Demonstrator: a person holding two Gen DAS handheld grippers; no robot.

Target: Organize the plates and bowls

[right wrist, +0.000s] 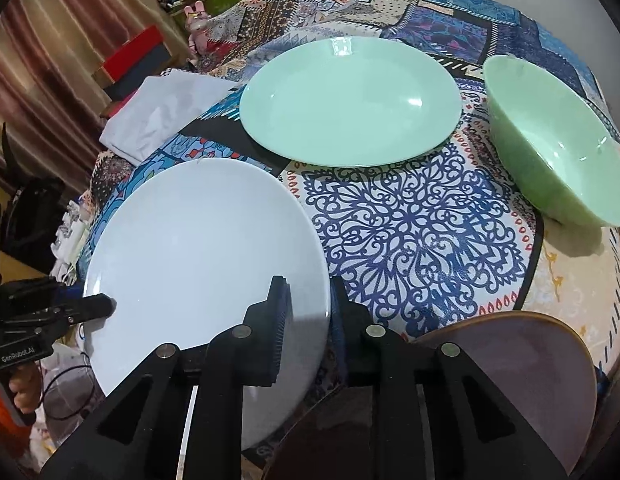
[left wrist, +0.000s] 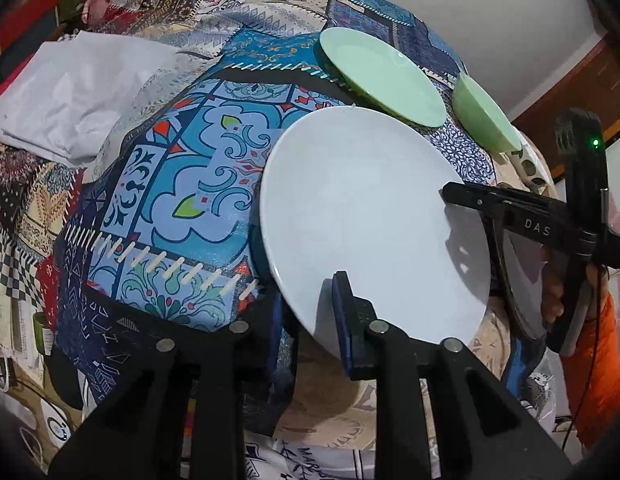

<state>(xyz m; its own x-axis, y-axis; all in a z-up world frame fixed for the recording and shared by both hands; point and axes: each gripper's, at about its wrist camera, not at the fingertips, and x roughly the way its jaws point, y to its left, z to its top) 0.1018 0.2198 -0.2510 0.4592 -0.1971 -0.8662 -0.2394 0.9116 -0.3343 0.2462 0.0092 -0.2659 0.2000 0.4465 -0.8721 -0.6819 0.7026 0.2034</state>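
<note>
A large white plate (left wrist: pixel 361 208) (right wrist: pixel 198 256) is held at two places on its rim. My left gripper (left wrist: pixel 310 304) is shut on its near edge, one blue pad on top and the other finger under the rim. It also shows as a black fingertip, the left gripper (right wrist: pixel 106 306), at the plate's left edge. My right gripper (right wrist: pixel 310 292) is shut on the plate's right edge, and the right gripper (left wrist: pixel 465 212) shows pinching that side. Behind it on the cloth lie a pale green plate (left wrist: pixel 381 76) (right wrist: pixel 349 100) and a green bowl (left wrist: pixel 485 116) (right wrist: pixel 557 148).
A brown-rimmed mauve plate (right wrist: pixel 517 376) lies at the near right, partly under my right gripper. A crumpled white cloth (left wrist: pixel 78 92) (right wrist: pixel 162 116) lies at the far left of the patterned tablecloth (right wrist: pixel 413 224). Boxes, a curtain and a pink toy (right wrist: pixel 196 16) stand beyond the table.
</note>
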